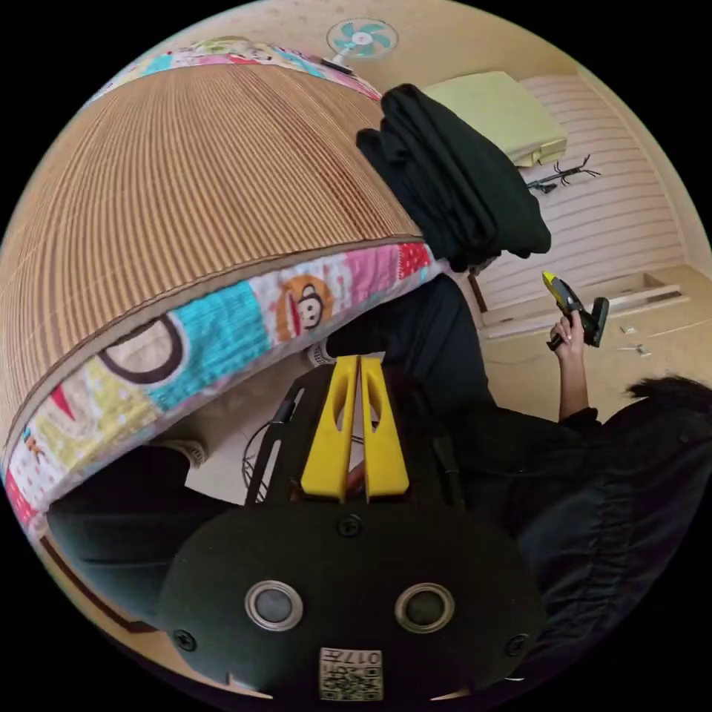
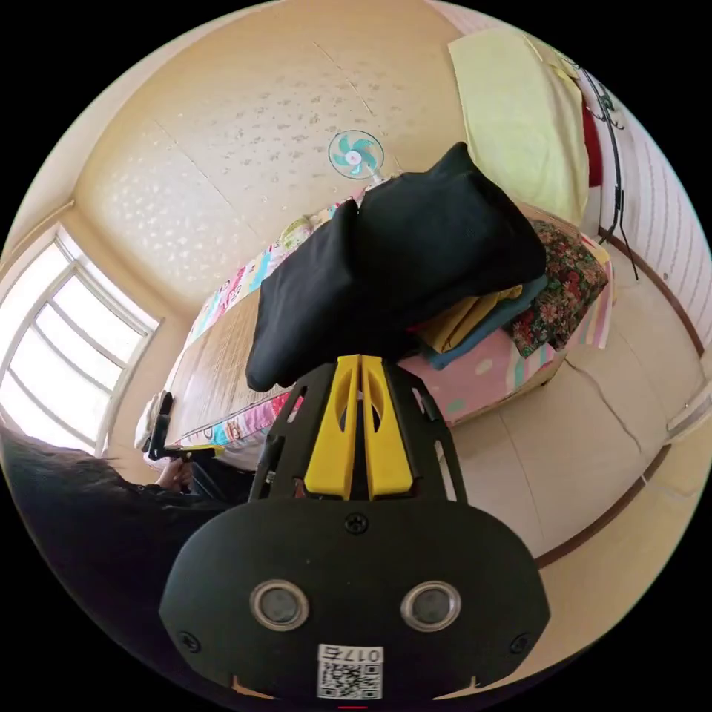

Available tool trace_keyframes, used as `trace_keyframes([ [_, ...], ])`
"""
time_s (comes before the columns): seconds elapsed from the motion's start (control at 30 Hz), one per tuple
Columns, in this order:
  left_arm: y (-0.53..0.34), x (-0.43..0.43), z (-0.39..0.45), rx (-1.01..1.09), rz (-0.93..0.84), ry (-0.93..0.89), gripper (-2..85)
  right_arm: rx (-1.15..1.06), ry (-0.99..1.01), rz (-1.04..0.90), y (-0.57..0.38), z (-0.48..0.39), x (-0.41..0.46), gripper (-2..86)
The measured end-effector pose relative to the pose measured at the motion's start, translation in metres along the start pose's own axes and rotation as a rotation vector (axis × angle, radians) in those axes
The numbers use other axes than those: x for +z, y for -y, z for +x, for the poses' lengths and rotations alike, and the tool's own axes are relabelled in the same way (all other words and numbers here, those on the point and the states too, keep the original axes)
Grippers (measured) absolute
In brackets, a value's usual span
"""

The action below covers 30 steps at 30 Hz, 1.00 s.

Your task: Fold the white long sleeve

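In the left gripper view my left gripper [image 1: 360, 363] has its yellow jaws pressed together with nothing between them. It hangs below the edge of the bed [image 1: 222, 319], pointing at dark cloth under it. A stack of folded black clothes [image 1: 452, 178] lies on the bed's corner. A hand holds my right gripper [image 1: 550, 280] up in the air to the right. In the right gripper view my right gripper [image 2: 360, 363] is shut and empty, just below the black folded stack [image 2: 400, 259]. The left gripper [image 2: 215, 449] sits low by the bed, in a hand.
A bamboo mat [image 1: 170, 178] covers the bed over a patchwork quilt. Yellow and blue folded clothes [image 2: 475, 315] and a floral cloth [image 2: 564, 289] lie under the black stack. A fan [image 2: 354, 156] and a yellow cloth [image 2: 512, 111] hang on the walls. The person's dark clothing [image 1: 593, 482] is close by.
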State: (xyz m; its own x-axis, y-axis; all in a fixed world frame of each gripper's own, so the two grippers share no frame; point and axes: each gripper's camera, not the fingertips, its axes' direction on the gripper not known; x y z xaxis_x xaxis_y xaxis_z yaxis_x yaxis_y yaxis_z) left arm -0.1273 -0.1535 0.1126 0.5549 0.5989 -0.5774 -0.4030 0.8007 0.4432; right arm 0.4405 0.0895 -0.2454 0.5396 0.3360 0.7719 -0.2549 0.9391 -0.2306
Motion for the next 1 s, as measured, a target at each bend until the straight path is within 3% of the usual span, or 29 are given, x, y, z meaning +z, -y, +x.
trace_keyframes([
  [0.17, -0.048, -0.131, -0.073, -0.272, 0.417, 0.384, 0.3, -0.234, -0.028, 0.240, 0.023, -0.109, 0.018, 0.3],
  [0.3, -0.086, -0.227, -0.122, -0.427, 0.733, 0.559, 4.4, -0.268, 0.237, 0.368, 0.034, -0.163, 0.027, 0.4],
  [0.43, -0.075, -0.294, -0.179, -0.534, 0.847, 0.666, 11.7, -0.340, 0.299, 0.318, 0.025, -0.211, 0.038, 0.4],
  [0.53, -0.036, -0.327, -0.243, -0.637, 0.793, 0.756, 12.4, -0.378, 0.269, 0.273, 0.010, -0.231, 0.033, 0.4],
  [0.6, -0.002, -0.315, -0.317, -0.790, 0.609, 0.662, 12.1, -0.366, 0.240, 0.263, 0.000, -0.236, 0.026, 0.4],
  [0.67, -0.003, -0.287, -0.350, -0.923, 0.621, 0.528, 11.0, -0.352, 0.229, 0.266, -0.011, -0.236, 0.019, 0.4],
  [0.73, -0.013, -0.271, -0.328, -0.933, 0.798, 0.490, 7.6, -0.373, 0.228, 0.289, -0.026, -0.237, 0.011, 0.4],
  [0.8, -0.023, -0.236, -0.291, -0.836, 0.901, 0.285, 3.6, -0.433, 0.195, 0.322, -0.037, -0.241, 0.008, 0.4],
  [0.93, -0.045, -0.150, -0.198, -0.638, 0.741, 0.189, 2.5, -0.516, 0.090, 0.302, -0.044, -0.256, 0.025, 0.5],
  [1.0, -0.082, -0.085, -0.123, -0.517, 0.710, 0.045, 2.8, -0.557, 0.093, 0.259, -0.042, -0.265, 0.039, 0.5],
])
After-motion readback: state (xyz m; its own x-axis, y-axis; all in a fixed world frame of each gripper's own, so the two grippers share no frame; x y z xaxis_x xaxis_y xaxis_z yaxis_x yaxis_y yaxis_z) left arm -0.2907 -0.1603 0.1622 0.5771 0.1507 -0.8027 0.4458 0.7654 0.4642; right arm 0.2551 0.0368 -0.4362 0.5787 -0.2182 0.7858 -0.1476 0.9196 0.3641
